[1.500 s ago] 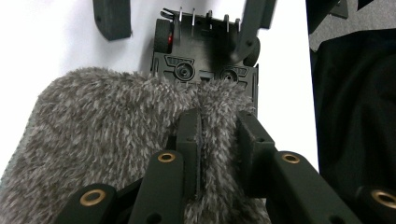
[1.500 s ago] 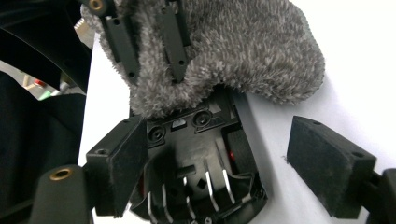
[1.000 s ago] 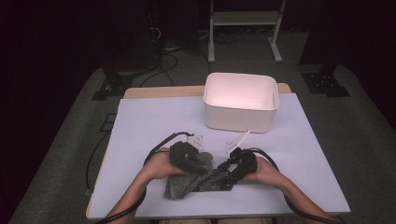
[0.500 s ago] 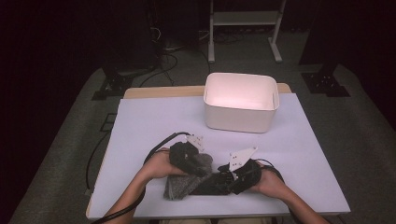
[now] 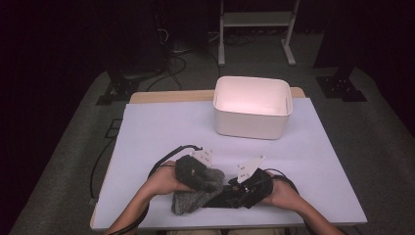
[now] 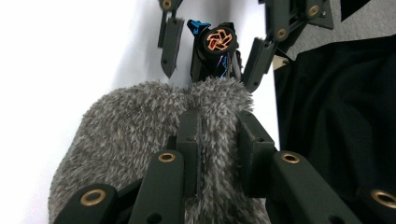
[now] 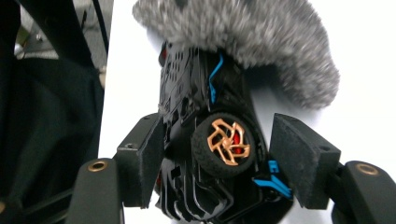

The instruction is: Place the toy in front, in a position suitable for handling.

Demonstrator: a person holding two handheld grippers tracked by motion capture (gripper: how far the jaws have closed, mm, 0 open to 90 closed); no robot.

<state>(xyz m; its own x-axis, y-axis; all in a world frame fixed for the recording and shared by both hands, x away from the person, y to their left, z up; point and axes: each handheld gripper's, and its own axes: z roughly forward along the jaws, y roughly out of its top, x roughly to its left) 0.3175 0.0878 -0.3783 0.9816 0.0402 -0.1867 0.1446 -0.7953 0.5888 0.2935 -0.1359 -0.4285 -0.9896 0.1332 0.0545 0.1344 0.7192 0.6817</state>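
A grey fuzzy pouch [image 5: 187, 202] lies near the table's front edge. My left gripper [image 5: 214, 179] is shut on its open end, and the left gripper view shows both jaws pressing a fold of the fur [image 6: 140, 130]. A black toy car [image 7: 201, 102] with orange wheels sticks out of the pouch [image 7: 252, 32]. My right gripper [image 7: 219, 158] straddles the car's rear wheel. Its jaws have just been opening, and the right pad [image 7: 299, 158] stands off the wheel. In the high view my right gripper [image 5: 234, 190] faces the left one across the car [image 5: 221, 199].
A white empty bin [image 5: 252, 83] stands at the back right of the white table [image 5: 161, 127]. Black cables trail from both grippers. The person's dark clothing lies just past the table's near edge.
My right hand has shifted a little right and toward the near edge, and its grey top plate has tilted. The left hand and pouch have stayed put.
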